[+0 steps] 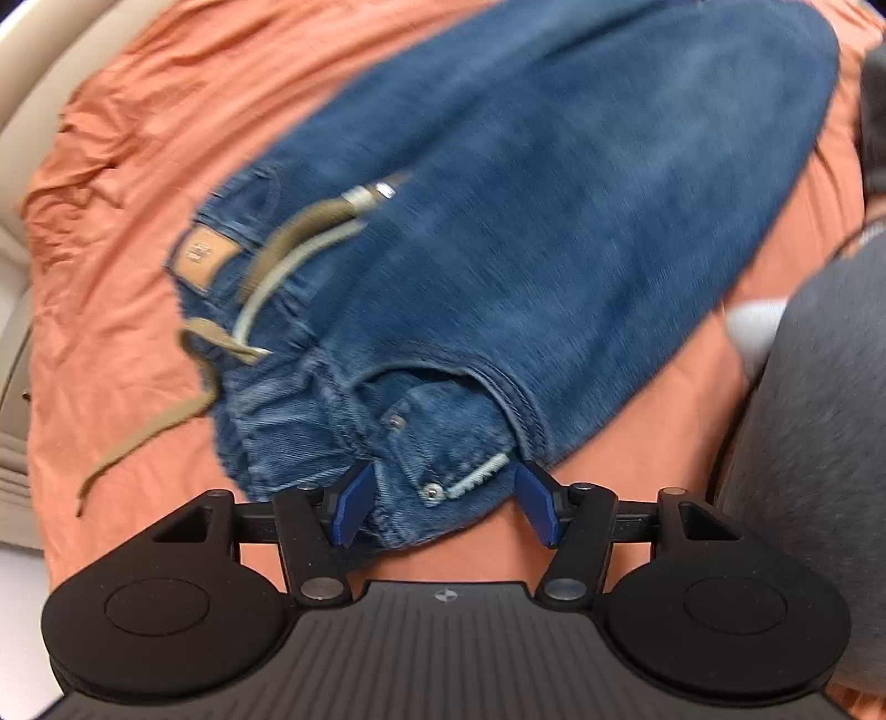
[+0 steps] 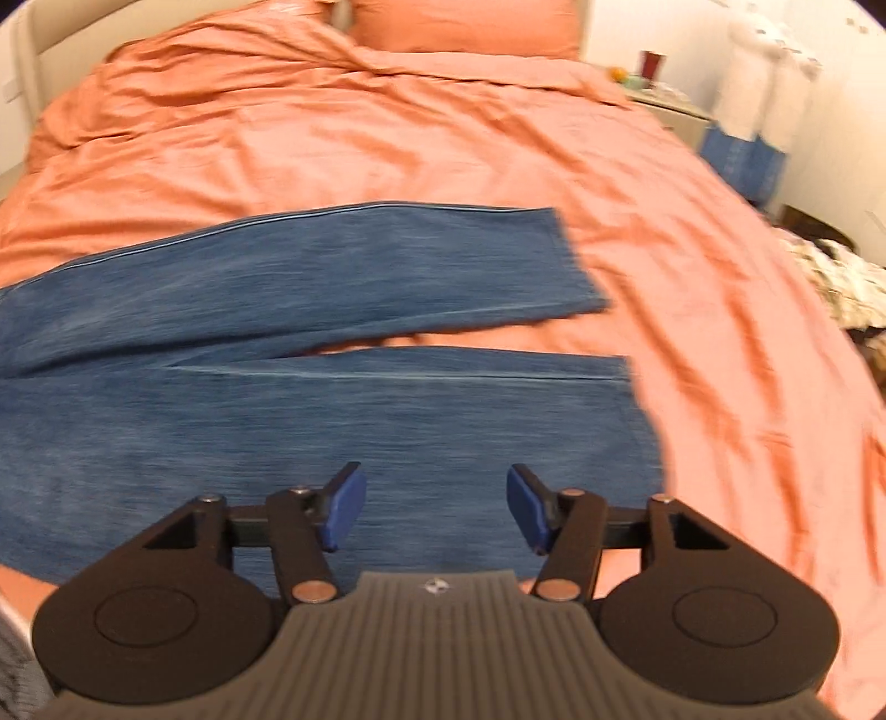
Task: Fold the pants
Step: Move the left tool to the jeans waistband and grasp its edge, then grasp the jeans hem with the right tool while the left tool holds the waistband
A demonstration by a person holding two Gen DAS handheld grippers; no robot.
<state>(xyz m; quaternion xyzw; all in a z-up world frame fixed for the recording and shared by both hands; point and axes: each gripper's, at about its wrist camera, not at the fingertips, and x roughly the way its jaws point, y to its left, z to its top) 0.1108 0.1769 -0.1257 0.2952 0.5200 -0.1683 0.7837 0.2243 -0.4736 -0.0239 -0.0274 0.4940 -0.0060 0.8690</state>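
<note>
- Blue denim pants point(image 1: 526, 221) lie on a wrinkled orange cotton bedspread point(image 2: 387, 138); in the left wrist view the waistband end is nearest, with a tan leather patch point(image 1: 204, 252), a metal button point(image 1: 432, 490) and a loose khaki drawstring belt point(image 1: 166, 421) trailing off to the left.
- In the right wrist view the two legs stretch flat towards the right, hems squared off, with a narrow wedge of bedspread showing between them.
- The left gripper point(image 1: 443, 507), black with blue pads, tilts steeply down over the waistband corner; its jaws stand apart, the button flap between them, pads not pressing it.
- The right gripper point(image 2: 437, 509) points down over the nearer leg, jaws apart and nothing between them.
- A person's grey-clad leg point(image 1: 803, 443) fills the right edge of the left wrist view.
- An orange pillow point(image 2: 465, 22) lies at the far end of the bed.
</note>
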